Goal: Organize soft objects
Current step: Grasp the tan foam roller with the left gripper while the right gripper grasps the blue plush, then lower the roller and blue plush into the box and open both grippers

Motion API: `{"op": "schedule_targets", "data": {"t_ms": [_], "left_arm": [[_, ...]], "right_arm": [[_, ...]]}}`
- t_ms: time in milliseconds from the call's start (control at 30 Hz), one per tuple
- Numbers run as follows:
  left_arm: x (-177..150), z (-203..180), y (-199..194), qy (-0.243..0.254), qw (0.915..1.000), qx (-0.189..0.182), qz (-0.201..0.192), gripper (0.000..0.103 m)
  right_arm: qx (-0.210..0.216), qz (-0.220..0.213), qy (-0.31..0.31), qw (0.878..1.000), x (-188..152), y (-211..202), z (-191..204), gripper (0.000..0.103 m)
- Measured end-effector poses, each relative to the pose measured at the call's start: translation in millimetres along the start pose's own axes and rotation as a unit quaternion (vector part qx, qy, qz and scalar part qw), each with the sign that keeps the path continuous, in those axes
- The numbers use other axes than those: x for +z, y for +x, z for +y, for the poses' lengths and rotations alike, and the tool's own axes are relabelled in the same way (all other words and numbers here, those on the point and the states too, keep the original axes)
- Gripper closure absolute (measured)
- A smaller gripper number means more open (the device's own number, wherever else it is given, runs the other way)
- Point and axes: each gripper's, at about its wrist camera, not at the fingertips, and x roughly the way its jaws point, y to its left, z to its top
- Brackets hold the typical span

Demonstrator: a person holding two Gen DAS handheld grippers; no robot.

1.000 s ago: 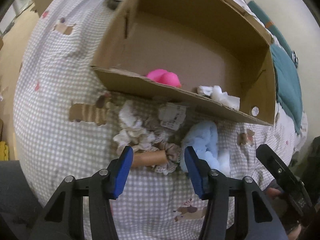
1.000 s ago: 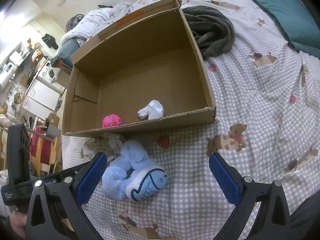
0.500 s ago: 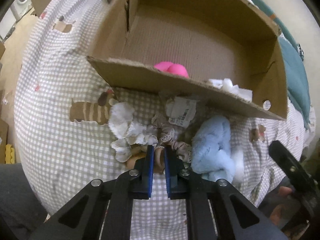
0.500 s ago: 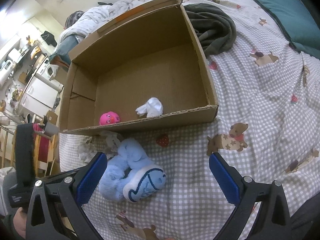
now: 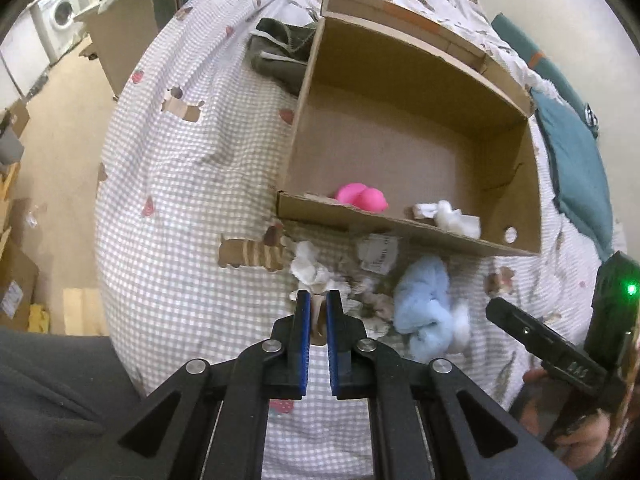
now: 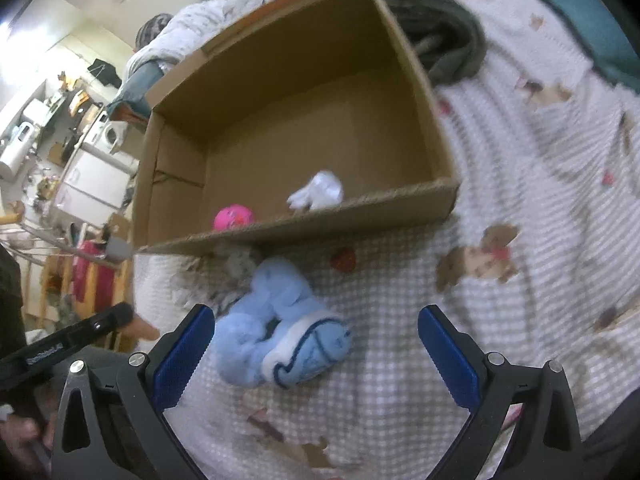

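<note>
An open cardboard box (image 5: 404,232) (image 6: 304,228) lies on the checked bedspread and holds a pink soft toy (image 5: 362,197) (image 6: 233,217) and a white soft item (image 5: 456,216) (image 6: 320,194). In front of the box lie a rag doll with white and beige lace (image 5: 320,276) and a light blue plush slipper (image 5: 426,308) (image 6: 280,324). My left gripper (image 5: 318,304) is shut on the doll's tan limb and holds it raised over the bed. My right gripper (image 6: 316,336) is open and empty, just above the blue slipper.
A dark green garment (image 5: 280,56) (image 6: 444,48) lies beside the box's far side. Teal pillows (image 5: 576,176) lie at the bed's right edge. Cardboard boxes and a washing machine (image 5: 60,20) stand on the floor to the left.
My left gripper closed on the doll's limb and has pulled up and back, so the box looks farther off. My right gripper has moved closer to the blue slipper.
</note>
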Motion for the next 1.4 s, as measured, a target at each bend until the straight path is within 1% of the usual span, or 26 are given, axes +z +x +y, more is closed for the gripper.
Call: {"op": "schedule_targets", "data": {"t_ms": [67, 133, 233, 300, 333, 400, 567, 600, 633, 667, 700, 733, 767, 833, 967, 1200, 1300, 1400], "left_arm": [[-4, -1, 7, 0.007, 0.9999, 0.01, 0.0, 0.096], [-6, -8, 14, 0.012, 0.9998, 0.018, -0.003, 0.096], [-6, -7, 14, 0.006, 0.9999, 0.01, -0.002, 0.096], [-5, -8, 16, 0.005, 0.9999, 0.009, 0.0, 0.096], [-5, -8, 17, 0.004, 1.0, 0.009, 0.0, 0.096], [-5, -8, 17, 0.002, 1.0, 0.007, 0.001, 0.096], [-5, -3, 18, -0.008, 0.9999, 0.008, 0.003, 0.096], [-5, -2, 18, -0.01, 0.9999, 0.008, 0.004, 0.096], [-5, -2, 18, -0.01, 0.9999, 0.009, 0.004, 0.096], [-4, -3, 18, -0.009, 0.9999, 0.01, 0.002, 0.096], [-4, -3, 18, -0.008, 0.9999, 0.012, 0.001, 0.096], [-4, -3, 18, -0.007, 0.9999, 0.013, 0.0, 0.096], [-4, -4, 18, -0.006, 0.9999, 0.015, -0.001, 0.096], [-5, -3, 18, -0.006, 0.9998, 0.018, -0.002, 0.096], [-5, 1, 18, -0.009, 0.9997, 0.023, -0.005, 0.096], [-8, 3, 14, -0.009, 0.9995, 0.029, -0.011, 0.096], [-10, 2, 10, -0.006, 0.9995, 0.027, -0.016, 0.096], [-12, 0, 5, -0.002, 0.9991, 0.035, -0.026, 0.096]], "right_arm": [[0.017, 0.024, 0.009, 1.0, -2, 8, -2, 0.0], [0.021, 0.044, 0.013, 0.999, -5, 16, -3, 0.0], [0.03, 0.063, 0.009, 0.998, -5, 27, -1, 0.0], [0.045, 0.074, 0.001, 0.996, -3, 35, 7, 0.0], [0.046, 0.077, -0.009, 0.996, -1, 40, 13, 0.0], [0.029, 0.076, -0.034, 0.996, -1, 48, 23, 0.0], [-0.011, 0.093, -0.078, 0.993, -9, 68, 40, 0.0], [-0.016, 0.089, -0.083, 0.992, -10, 68, 41, 0.007], [-0.018, 0.083, -0.085, 0.993, -9, 67, 41, 0.021], [-0.017, 0.081, -0.084, 0.993, -7, 67, 42, 0.031], [-0.014, 0.076, -0.081, 0.994, -6, 65, 40, 0.037], [-0.009, 0.07, -0.077, 0.995, -6, 61, 37, 0.046], [-0.007, 0.064, -0.073, 0.995, -4, 58, 35, 0.051], [0.001, 0.052, -0.068, 0.996, -3, 51, 33, 0.057], [0.003, 0.03, -0.077, 0.997, -6, 34, 35, 0.062], [0.01, 0.003, -0.084, 0.996, -12, 8, 37, 0.063], [0.016, -0.002, -0.074, 0.997, -17, 2, 35, 0.063], [0.021, -0.004, -0.069, 0.997, -20, 0, 33, 0.063]]}}
